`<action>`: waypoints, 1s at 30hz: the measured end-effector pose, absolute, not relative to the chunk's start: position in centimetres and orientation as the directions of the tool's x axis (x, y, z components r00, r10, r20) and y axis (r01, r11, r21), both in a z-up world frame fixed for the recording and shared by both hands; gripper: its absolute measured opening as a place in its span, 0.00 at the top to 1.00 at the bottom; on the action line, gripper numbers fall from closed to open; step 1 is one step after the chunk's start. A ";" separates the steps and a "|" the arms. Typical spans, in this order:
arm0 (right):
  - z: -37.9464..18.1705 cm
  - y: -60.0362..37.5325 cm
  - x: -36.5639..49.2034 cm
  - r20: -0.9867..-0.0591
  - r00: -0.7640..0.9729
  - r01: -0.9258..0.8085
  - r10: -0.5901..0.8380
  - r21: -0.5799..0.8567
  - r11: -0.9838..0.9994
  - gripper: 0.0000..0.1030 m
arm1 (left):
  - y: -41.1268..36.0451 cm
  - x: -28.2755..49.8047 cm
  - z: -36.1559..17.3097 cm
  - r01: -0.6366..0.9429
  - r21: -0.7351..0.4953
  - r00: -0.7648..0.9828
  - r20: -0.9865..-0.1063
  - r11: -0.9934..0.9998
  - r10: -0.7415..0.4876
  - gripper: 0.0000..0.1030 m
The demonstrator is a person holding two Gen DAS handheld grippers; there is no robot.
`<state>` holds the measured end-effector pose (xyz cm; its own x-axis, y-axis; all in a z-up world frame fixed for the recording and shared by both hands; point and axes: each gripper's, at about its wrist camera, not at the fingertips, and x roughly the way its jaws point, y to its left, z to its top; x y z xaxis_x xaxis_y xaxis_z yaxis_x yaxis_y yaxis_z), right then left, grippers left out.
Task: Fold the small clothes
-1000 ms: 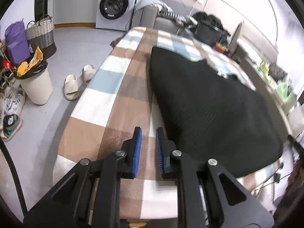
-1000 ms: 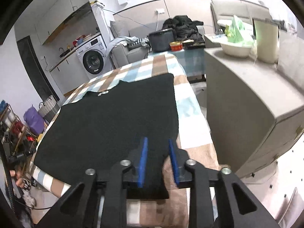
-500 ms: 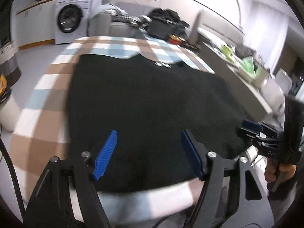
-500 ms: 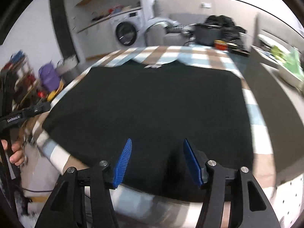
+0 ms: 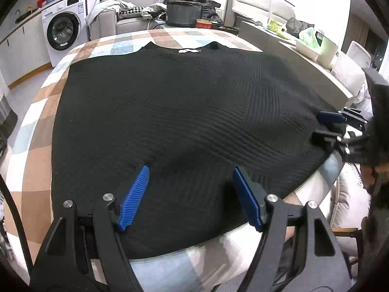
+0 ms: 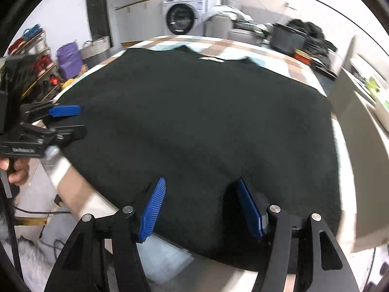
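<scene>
Beyond the checked tablecloth [image 5: 36, 112] you see a white washing machine [image 5: 64, 28] against the far wall, a grey sofa [image 5: 114, 22] heaped with laundry, a dark pot [image 5: 183, 14], a red tin [image 5: 203, 23], and a woven basket [image 6: 96, 48] beside a purple bag [image 6: 69, 59].

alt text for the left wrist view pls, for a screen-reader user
A black ribbed sweater lies spread flat on a checked tablecloth, neckline at the far end. The left gripper has just been opening; its blue pads stand apart over the near hem, gripping nothing. The right gripper sits open at the sweater's right edge.
</scene>
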<state>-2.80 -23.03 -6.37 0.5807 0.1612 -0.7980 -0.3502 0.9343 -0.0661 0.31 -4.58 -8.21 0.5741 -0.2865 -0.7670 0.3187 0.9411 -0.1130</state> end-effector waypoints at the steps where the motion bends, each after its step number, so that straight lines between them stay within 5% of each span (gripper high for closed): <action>1: -6.5 -23.9 -2.6 -0.803 0.583 -0.324 0.121 -0.094 0.942 0.39 | -4.3 0.3 -8.1 0.310 -0.109 0.574 -0.770 0.944 -0.278 0.33; 9: -5.0 -28.1 -3.2 -0.788 0.610 -0.239 0.085 -0.080 0.968 0.35 | -1.7 0.3 -6.6 0.262 -0.145 0.578 -0.768 0.954 -0.275 0.33; 17: -4.6 -22.7 -0.4 -0.751 0.618 -0.225 0.231 0.112 0.968 0.32 | -2.3 4.2 -6.4 0.150 -0.209 0.602 -0.756 0.966 -0.258 0.32; 25: -6.5 -16.3 3.1 -0.785 0.593 -0.322 0.181 -0.026 0.946 0.32 | -5.6 7.2 -8.1 0.205 -0.114 0.566 -0.797 0.972 -0.212 0.32; 30: -6.9 -20.9 2.8 -0.786 0.606 -0.244 0.119 -0.041 0.969 0.26 | -4.1 7.2 -8.2 0.196 -0.097 0.566 -0.801 0.976 -0.194 0.32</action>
<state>2.78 -20.91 -6.86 0.6065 0.1190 -0.7862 -0.2436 0.9690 -0.0412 7.21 -4.07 -8.25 0.5665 -0.1940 -0.8009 0.1964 0.9757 -0.0975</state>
